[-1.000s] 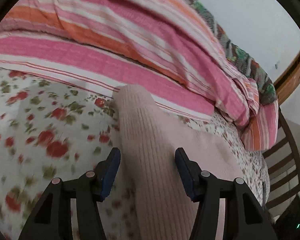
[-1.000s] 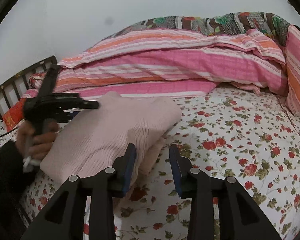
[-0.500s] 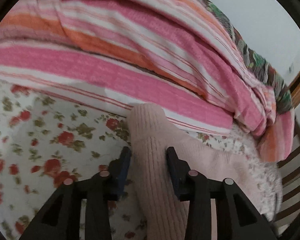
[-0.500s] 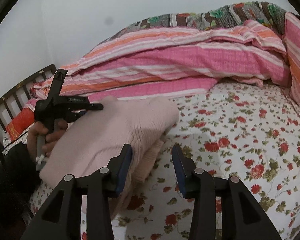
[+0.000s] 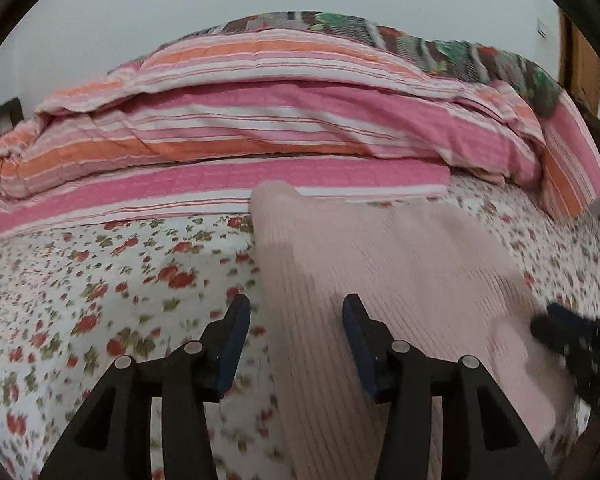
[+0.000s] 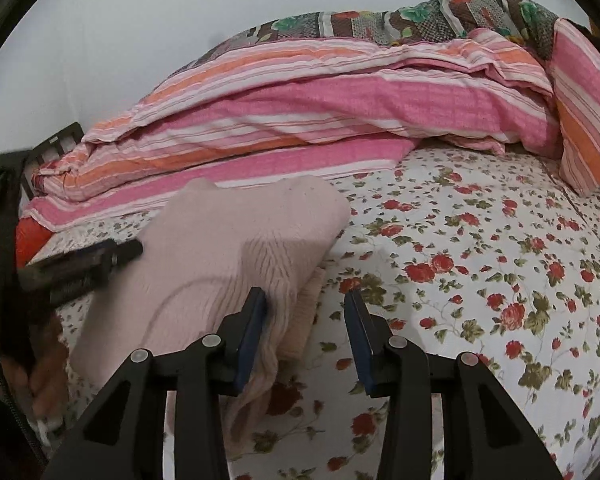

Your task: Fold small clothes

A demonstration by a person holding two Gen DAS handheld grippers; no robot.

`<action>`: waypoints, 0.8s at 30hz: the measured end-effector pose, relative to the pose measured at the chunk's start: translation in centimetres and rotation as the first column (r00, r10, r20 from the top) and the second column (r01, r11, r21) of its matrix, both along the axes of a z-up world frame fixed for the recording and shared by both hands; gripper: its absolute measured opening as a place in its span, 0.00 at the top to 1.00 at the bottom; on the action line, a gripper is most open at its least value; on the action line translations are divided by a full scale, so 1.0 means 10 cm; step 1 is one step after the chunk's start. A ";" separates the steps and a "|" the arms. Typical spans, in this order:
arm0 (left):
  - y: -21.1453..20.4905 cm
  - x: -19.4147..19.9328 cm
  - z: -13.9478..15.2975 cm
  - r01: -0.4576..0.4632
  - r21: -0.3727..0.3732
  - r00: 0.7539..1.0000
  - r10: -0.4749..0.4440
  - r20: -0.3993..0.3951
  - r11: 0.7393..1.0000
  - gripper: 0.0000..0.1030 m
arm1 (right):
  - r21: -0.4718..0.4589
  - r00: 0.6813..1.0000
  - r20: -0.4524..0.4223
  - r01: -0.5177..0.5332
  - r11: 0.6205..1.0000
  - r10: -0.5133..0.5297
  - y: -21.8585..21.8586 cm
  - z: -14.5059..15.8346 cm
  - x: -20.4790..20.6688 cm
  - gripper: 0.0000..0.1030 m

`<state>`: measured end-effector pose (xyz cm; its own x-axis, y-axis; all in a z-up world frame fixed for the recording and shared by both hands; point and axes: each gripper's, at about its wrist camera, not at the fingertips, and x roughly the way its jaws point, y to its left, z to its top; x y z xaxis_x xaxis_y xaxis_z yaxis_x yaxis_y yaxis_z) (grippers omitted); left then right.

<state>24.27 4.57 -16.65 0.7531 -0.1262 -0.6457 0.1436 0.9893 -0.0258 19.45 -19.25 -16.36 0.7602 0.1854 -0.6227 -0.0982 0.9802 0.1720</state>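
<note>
Both jaws stand partly open. On the left gripper the jaws are opening, and the left edge of the pink sweater lies under the gap, but the pads do not press on it. The right gripper holds nothing; its left pad is just beside the sweater's droopy side, and I cannot tell if they touch.

The sweater lies folded on the flowery sheet, near the left side of the bed. A beige layer peeks out under its right edge. Behind it is a big striped blanket, piled up along the wall. A striped pillow leans at the right end. A dark patterned quilt sits on top of the pile. A dark bed rail shows at the far left.

Both grippers point down at a slant. From the right camera, a hand holds the left gripper low at the sweater's left side. From the left camera, the right gripper is a blurry dark shape at the sweater's right edge.

To the right of the sweater the sheet is wide and bare. The blanket blocks the back.
</note>
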 end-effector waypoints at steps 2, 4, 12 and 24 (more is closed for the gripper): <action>-0.02 -0.11 0.01 -0.002 0.016 1.000 0.002 0.014 1.000 0.54 | -0.014 1.000 -0.006 0.000 1.000 0.000 0.04 0.01 -0.04 0.61; -0.03 -0.18 0.02 -0.004 0.009 1.000 0.004 0.014 1.000 0.53 | -0.027 1.000 -0.013 0.000 1.000 -0.001 0.07 0.00 -0.06 0.61; 0.02 -0.39 0.00 -0.019 -0.039 1.000 0.019 0.005 0.999 0.49 | -0.058 0.999 -0.040 0.025 0.998 -0.027 0.10 -0.04 -0.19 0.61; 0.08 -0.65 -0.08 -0.016 -0.100 0.999 0.011 -0.053 0.995 0.43 | -0.087 0.997 -0.047 0.059 0.995 -0.063 0.05 0.05 -0.44 0.61</action>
